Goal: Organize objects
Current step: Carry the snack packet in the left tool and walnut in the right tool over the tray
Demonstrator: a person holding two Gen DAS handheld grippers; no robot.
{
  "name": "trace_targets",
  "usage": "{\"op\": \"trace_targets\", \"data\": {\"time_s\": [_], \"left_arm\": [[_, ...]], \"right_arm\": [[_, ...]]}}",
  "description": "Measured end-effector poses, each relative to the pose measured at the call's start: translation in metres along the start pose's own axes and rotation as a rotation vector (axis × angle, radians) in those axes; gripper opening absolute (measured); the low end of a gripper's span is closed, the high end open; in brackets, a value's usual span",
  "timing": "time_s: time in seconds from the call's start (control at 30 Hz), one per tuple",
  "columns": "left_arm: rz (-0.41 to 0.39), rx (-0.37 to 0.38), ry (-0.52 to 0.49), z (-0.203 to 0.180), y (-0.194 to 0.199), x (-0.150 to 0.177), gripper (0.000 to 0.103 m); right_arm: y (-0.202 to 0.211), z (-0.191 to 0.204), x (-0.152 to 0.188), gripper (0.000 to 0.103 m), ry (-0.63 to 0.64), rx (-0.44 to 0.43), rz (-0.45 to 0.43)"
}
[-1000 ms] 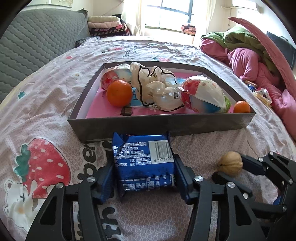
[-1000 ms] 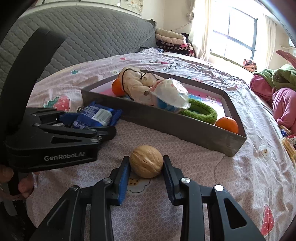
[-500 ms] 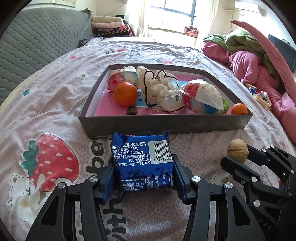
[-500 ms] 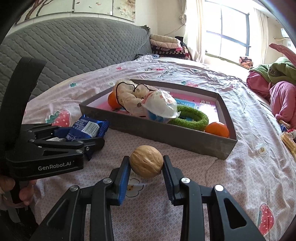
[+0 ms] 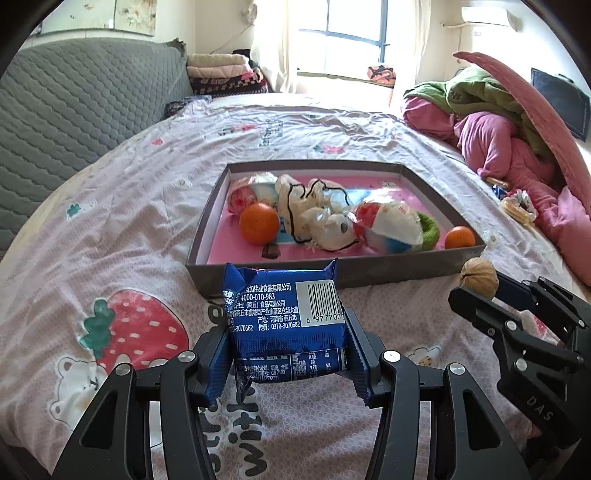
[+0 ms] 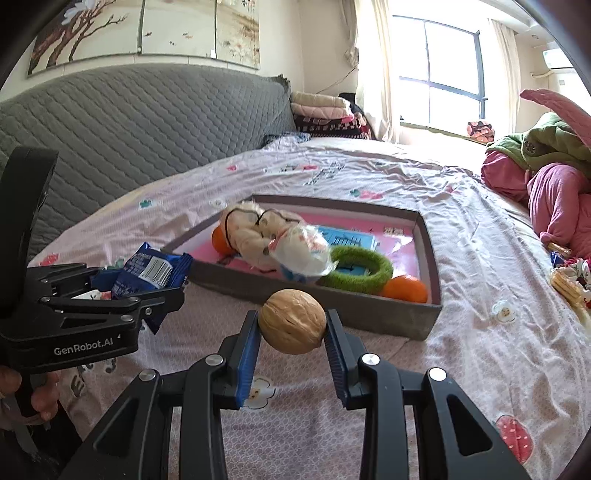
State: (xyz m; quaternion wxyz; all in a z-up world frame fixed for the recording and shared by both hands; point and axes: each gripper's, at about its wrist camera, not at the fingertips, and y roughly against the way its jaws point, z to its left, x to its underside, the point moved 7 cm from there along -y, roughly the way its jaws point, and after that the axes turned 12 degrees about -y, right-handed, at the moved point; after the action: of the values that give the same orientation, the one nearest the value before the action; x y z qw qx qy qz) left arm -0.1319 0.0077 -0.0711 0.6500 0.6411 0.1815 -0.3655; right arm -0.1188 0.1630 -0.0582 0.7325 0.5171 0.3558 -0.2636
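Left gripper (image 5: 288,358) fingers squeeze blue snack pack (image 5: 284,321). Right gripper (image 6: 291,349) fingers pinch walnut (image 6: 292,320). Both things up off bed, near grey tray (image 5: 369,275). Tray has oranges, bags, green ring already. Left to do: put pack and walnut in.

Sunlit window (image 5: 343,35) (curtained), grey quilted headboard (image 6: 147,118).
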Motion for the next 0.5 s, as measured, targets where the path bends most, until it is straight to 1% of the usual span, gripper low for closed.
{"op": "trace_targets", "data": {"time_s": [0.17, 0.4, 0.5], "left_arm": [[-0.019, -0.006, -0.009, -0.002, 0.012, -0.01, 0.056], [-0.067, -0.031, -0.018, -0.001, 0.027, -0.038, 0.056], [-0.075, -0.031, -0.018, 0.0, 0.029, -0.045, 0.056]], "right_arm": [[0.012, -0.002, -0.014, 0.035, 0.017, 0.024, -0.054], [0.023, -0.005, -0.029, 0.035, 0.005, 0.001, -0.084], [0.026, -0.005, -0.037, 0.035, 0.009, -0.001, -0.099]]}}
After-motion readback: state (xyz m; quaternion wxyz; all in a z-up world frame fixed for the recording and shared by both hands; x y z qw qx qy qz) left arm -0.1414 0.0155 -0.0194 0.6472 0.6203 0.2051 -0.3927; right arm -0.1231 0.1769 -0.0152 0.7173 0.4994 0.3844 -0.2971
